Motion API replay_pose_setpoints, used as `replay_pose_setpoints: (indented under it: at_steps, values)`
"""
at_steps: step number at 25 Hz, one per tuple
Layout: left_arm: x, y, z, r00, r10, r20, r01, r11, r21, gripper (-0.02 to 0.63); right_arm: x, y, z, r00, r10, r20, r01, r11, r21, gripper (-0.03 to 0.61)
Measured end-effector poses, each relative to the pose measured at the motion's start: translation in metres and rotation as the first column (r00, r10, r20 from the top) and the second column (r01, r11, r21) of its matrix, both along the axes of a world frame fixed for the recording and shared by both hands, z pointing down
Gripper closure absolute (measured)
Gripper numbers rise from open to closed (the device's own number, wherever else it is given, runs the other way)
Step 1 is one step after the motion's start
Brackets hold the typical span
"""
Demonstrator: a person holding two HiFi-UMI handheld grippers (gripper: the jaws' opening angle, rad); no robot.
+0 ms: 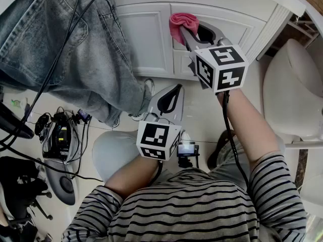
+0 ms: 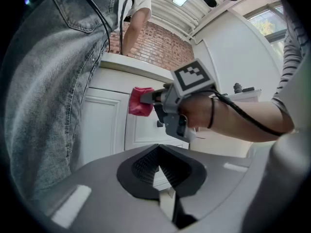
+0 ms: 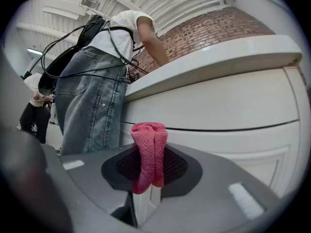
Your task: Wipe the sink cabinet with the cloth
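My right gripper (image 1: 187,34) is shut on a pink cloth (image 1: 181,25), which stands up bunched between its jaws (image 3: 149,149). The cloth is held at the upper part of the white sink cabinet (image 1: 146,39), near the seam under the countertop (image 3: 233,106); whether it touches the panel I cannot tell. My left gripper (image 1: 174,92) hangs lower and nearer to me, above the floor. Its jaws are shut with nothing between them (image 2: 160,166). From the left gripper view, the right gripper (image 2: 167,106) and the cloth (image 2: 141,102) show in front of the cabinet doors (image 2: 102,130).
A person in jeans (image 1: 75,49) stands close at the left, against the cabinet. A white toilet (image 1: 292,95) sits at the right. Cables and electronic gear (image 1: 58,140) lie on the floor at the left. My knees are below the grippers.
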State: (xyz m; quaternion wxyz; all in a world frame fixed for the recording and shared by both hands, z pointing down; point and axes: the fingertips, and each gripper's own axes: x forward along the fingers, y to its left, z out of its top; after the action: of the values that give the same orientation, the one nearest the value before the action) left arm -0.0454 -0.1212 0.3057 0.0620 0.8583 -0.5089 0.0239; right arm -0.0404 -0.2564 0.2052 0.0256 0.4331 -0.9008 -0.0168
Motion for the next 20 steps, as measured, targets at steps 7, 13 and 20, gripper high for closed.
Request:
replay_pose_setpoints:
  at_steps: [7, 13, 20]
  values:
    - [-0.010, -0.007, 0.008, 1.000, -0.011, -0.001, 0.011, 1.000, -0.027, 0.614, -0.007, -0.039, -0.012, 0.997, 0.044, -0.070, -0.042, 0.998, 0.040, 0.485]
    - [-0.003, -0.010, 0.010, 1.000, 0.009, -0.008, -0.009, 0.999, -0.034, 0.614, 0.065, -0.033, -0.007, 0.990, 0.127, -0.069, -0.123, 0.991, 0.051, 0.483]
    - [0.003, -0.010, 0.016, 1.000, 0.016, -0.017, -0.017, 0.998, -0.061, 0.614, 0.218, -0.024, -0.005, 0.932, 0.360, -0.044, -0.359, 0.933, 0.033, 0.477]
